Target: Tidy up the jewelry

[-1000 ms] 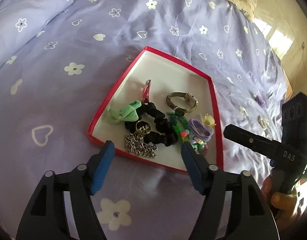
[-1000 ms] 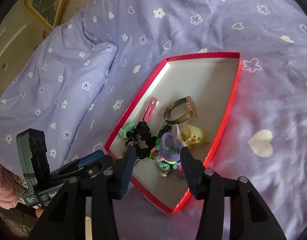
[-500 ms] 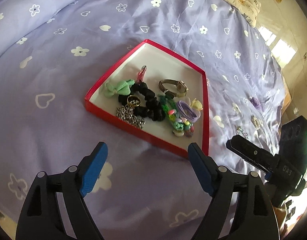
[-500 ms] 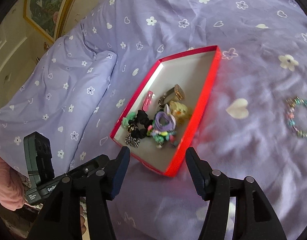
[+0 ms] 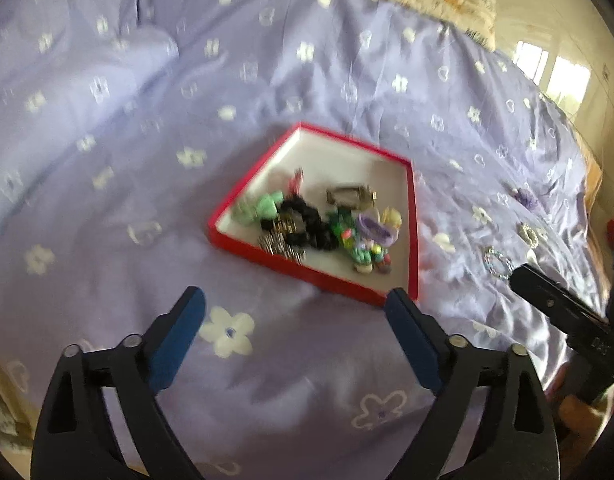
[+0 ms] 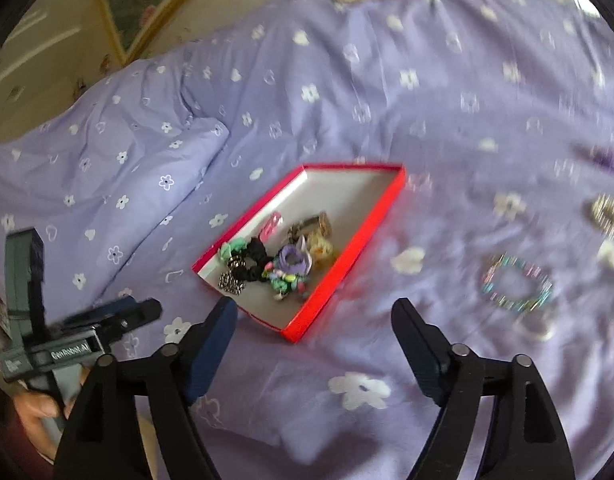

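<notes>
jaws of both the left gripper (image 5: 295, 308) and right gripper (image 6: 313, 314) gape wide and hold nothing above the bed (image 5: 107, 160); the red tray (image 5: 413, 216) of jewelry lies just beyond them, a beaded bracelet (image 6: 517, 282) lying loose right of it.

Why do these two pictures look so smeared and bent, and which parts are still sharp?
Left wrist view: motion blur smears the red tray and its jewelry, while the left tool stays crisp; bright window glare at the upper right. Right wrist view: the beaded bracelet and bedspread flowers streak, the right tool is sharp. Both are fisheye, so edges curve and the corners go black.
</notes>
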A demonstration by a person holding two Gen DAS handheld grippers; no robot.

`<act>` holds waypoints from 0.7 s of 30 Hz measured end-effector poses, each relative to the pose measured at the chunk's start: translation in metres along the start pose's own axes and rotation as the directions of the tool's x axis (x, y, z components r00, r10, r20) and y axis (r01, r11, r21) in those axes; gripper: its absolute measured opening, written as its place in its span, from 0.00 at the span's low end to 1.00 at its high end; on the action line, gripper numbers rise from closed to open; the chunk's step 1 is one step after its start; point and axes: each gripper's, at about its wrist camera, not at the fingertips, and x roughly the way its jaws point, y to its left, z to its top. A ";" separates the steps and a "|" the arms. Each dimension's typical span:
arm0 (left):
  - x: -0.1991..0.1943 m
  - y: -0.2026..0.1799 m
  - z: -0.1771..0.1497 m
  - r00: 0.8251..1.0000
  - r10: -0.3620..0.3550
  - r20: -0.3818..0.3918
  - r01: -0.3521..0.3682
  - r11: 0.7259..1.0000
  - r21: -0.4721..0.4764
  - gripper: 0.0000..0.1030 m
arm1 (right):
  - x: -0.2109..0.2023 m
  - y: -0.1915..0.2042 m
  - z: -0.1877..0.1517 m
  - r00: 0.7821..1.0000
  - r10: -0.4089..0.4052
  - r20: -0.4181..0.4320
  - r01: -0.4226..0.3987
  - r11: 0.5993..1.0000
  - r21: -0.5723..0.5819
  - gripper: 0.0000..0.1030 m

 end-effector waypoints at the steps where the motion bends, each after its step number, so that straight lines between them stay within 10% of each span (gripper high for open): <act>1: -0.007 -0.002 0.000 0.999 0.016 0.035 -0.017 1.000 0.015 1.00 | -0.007 0.004 0.000 1.000 -0.006 0.025 0.007 1.000 -0.027 0.85; 21: 0.008 -0.025 -0.028 0.995 0.092 0.050 -0.097 0.989 0.115 1.00 | 0.004 0.007 -0.026 0.999 -0.054 -0.001 0.053 0.995 -0.089 0.97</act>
